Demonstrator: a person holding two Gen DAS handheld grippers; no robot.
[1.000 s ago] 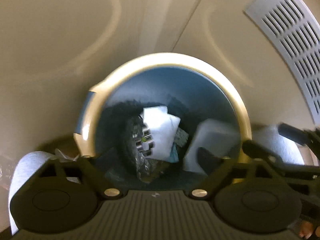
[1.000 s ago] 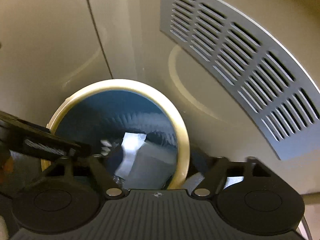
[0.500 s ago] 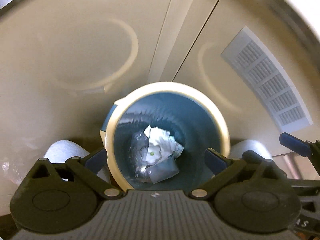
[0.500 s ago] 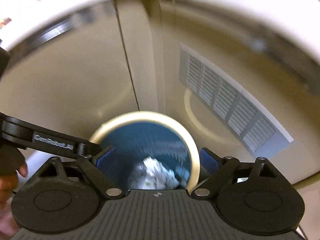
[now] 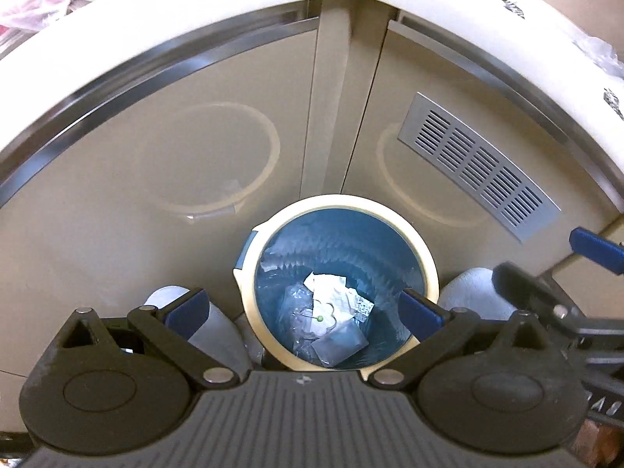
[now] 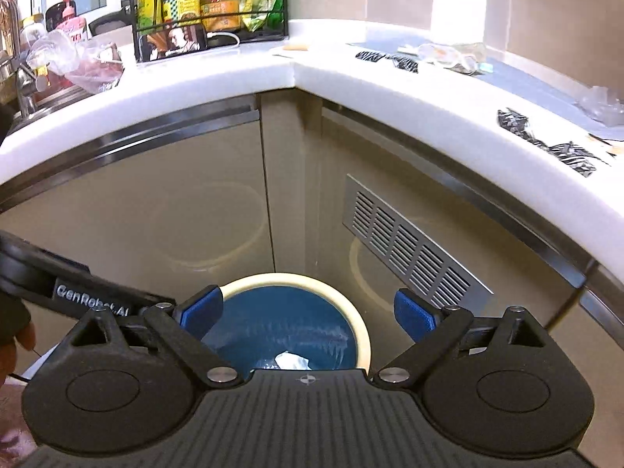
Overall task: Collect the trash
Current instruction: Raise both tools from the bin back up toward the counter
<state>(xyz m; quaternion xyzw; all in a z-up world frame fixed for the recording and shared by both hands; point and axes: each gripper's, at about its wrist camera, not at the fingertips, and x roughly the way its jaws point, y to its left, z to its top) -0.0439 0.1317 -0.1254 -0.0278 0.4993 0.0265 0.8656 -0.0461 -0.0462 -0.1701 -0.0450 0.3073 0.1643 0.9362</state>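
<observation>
So we've got both grippers, left [image 5: 304,308] and right [image 6: 308,312], gaping wide and empty above the cream-rimmed, blue-lined round bin [image 5: 431,269], the right's jaws just widening, crumpled white paper [image 5: 331,292] inside.

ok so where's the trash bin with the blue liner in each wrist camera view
Left wrist: the trash bin sits just below centre, seen from above, with crumpled trash at its bottom.
Right wrist: the bin is at bottom centre, partly cut off by the gripper body.
Shared landmark: the grey vent grille, up and right of the bin.
</observation>
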